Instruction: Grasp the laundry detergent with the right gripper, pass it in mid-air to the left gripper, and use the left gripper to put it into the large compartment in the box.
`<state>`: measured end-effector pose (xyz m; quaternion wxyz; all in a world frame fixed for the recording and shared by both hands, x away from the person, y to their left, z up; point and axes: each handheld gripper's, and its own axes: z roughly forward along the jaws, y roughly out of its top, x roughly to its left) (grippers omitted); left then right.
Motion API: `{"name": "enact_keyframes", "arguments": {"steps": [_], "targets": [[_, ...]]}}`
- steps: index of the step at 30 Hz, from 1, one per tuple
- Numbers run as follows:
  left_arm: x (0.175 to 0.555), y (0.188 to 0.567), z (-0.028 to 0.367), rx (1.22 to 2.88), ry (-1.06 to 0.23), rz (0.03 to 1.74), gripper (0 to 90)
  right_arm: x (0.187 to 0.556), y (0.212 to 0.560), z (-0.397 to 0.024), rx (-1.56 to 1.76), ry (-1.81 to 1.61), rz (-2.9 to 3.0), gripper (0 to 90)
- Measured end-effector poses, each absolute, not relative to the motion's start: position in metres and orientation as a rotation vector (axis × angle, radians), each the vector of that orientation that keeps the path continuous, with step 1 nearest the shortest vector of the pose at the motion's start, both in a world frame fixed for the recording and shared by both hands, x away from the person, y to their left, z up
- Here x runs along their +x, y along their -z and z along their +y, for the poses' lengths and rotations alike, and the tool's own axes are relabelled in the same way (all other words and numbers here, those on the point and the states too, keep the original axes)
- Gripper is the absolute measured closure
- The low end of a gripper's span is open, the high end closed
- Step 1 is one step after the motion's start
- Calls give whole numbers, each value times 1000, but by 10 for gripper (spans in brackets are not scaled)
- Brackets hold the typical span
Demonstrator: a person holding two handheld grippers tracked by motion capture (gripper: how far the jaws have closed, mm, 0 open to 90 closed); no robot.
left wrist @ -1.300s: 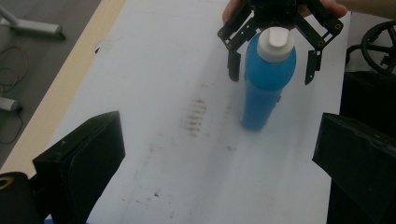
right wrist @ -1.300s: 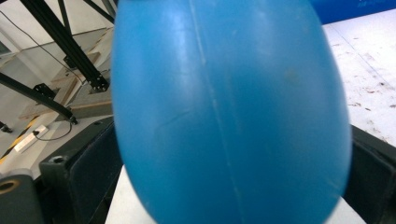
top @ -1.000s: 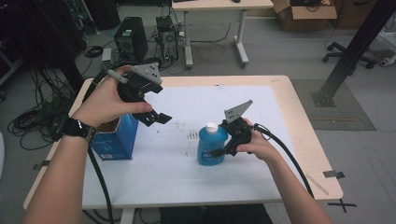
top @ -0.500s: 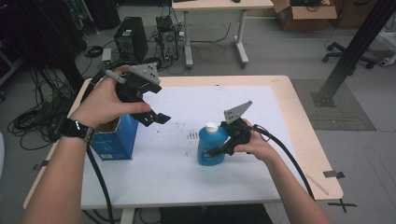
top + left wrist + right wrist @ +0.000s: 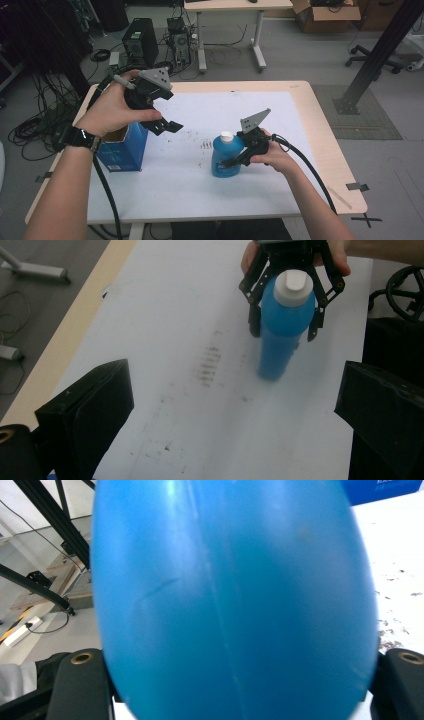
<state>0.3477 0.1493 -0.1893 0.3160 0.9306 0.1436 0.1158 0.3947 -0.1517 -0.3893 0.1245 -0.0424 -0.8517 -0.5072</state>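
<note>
A blue plastic bottle (image 5: 222, 165) with a white cap stands upright on the white table cover, right of centre. My right gripper (image 5: 234, 159) reaches it from the right, and its jaws have just been closing. In the left gripper view the right gripper (image 5: 285, 332) clasps the bottle (image 5: 282, 325) below its shoulder. In the right gripper view the bottle (image 5: 230, 600) bulges between my right gripper (image 5: 240, 680) with both pads against its sides. My left gripper (image 5: 167, 126) hovers open and empty above the left of the table; in its own view the left gripper (image 5: 235, 425) spreads wide.
A blue cardboard box (image 5: 122, 150) stands open-topped under my left hand near the table's left edge. Dark smudges (image 5: 206, 145) mark the white cover (image 5: 200, 200). Behind the table are a computer tower (image 5: 140, 42), floor cables and another desk; a black post (image 5: 380, 55) rises at right.
The right gripper's jaws have closed in against the blue bottle. Neither hand has shifted, and the bottle stands where it was.
</note>
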Motion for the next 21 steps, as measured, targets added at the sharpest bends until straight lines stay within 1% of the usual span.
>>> {"name": "enact_keyframes", "arguments": {"steps": [12, 17, 21], "targets": [[348, 189, 149, 2450, -302, 379, 25, 396, 389, -153, -131, 1482, -2493, 320], [348, 189, 148, 2449, -303, 380, 25, 396, 390, -154, -135, 1488, -2496, 359], [348, 189, 148, 2451, -302, 378, 25, 396, 389, -154, -134, 1493, -2505, 366]]}}
